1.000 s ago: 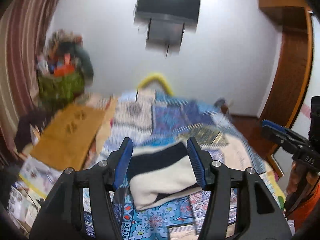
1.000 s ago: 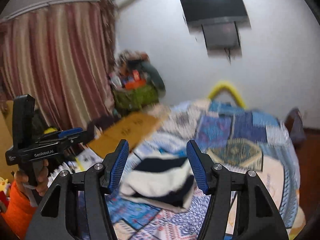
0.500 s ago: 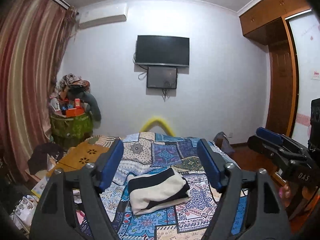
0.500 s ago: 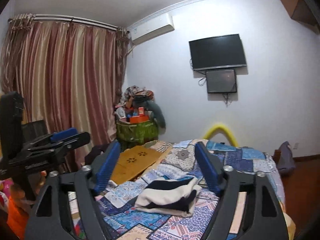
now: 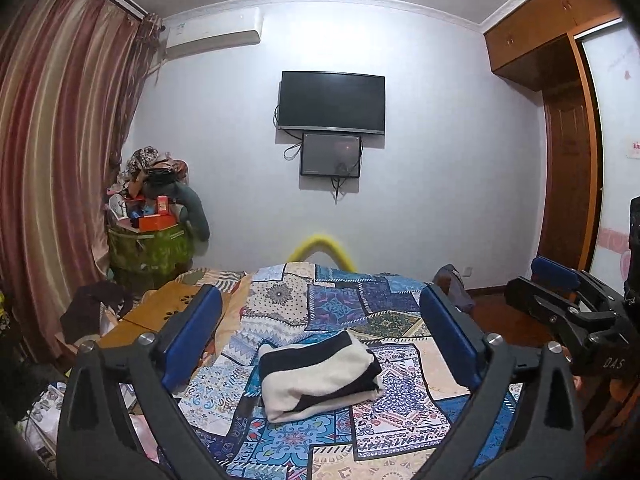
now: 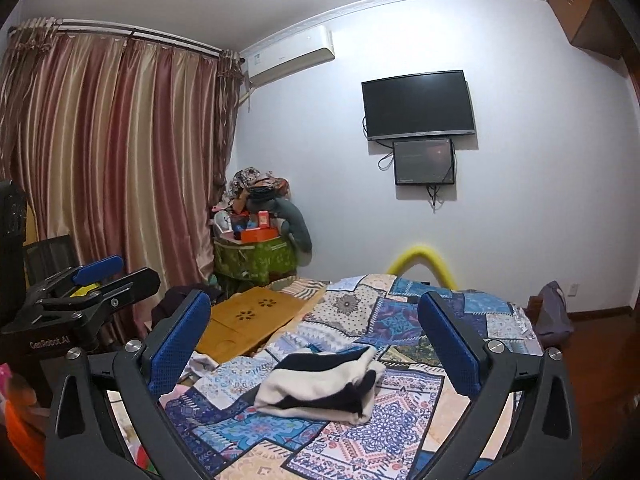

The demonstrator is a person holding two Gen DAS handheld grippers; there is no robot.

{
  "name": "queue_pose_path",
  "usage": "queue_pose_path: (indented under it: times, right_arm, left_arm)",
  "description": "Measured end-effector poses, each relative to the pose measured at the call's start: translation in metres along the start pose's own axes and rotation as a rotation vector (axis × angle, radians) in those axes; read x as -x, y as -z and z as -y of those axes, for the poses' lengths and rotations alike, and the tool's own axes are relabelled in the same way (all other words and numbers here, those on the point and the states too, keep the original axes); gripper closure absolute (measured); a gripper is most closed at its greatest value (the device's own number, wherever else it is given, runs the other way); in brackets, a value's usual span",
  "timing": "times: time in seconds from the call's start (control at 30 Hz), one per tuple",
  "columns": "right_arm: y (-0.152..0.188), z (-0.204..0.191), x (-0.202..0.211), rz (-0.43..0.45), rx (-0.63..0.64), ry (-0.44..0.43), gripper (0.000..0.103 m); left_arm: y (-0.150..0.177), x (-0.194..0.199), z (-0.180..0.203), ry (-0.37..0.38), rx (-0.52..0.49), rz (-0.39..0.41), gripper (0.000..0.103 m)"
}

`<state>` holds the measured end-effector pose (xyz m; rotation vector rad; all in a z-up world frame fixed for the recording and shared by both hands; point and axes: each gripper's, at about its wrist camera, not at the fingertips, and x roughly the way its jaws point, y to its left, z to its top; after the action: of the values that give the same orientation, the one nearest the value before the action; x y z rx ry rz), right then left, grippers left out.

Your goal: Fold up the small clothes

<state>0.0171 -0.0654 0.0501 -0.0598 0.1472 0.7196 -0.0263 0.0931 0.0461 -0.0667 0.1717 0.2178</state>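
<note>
Jaws of both the left gripper (image 5: 320, 340) and the right gripper (image 6: 316, 340) are spreading wide with nothing pinched between them. Beyond their blue pads, at 12 o'clock from each, the folded black-and-white garment (image 5: 320, 374) lies alone on the patchwork bedspread (image 5: 400, 400). At 10 o'clock sits a wooden lap tray (image 6: 248, 320).

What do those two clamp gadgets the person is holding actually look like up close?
Each is a black plastic frame that forks into two fingers, faced inside with textured blue pads and studded with silver screws. The left gripper carries white "GenRobot.AI" lettering on its side, visible from the right wrist camera; the right gripper shows "DAS" from the left wrist camera. An orange sleeve shows below the left one.
</note>
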Motion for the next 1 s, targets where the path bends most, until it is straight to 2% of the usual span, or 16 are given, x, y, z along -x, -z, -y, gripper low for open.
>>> queue_pose_path:
  times: [1.0]
  right_arm:
    - [0.0076,0.0044,0.0037,-0.016,-0.024,0.027,0.0]
  left_arm:
    - [0.0068,-0.0086,0.005,0.017,0.006,-0.014,0.0]
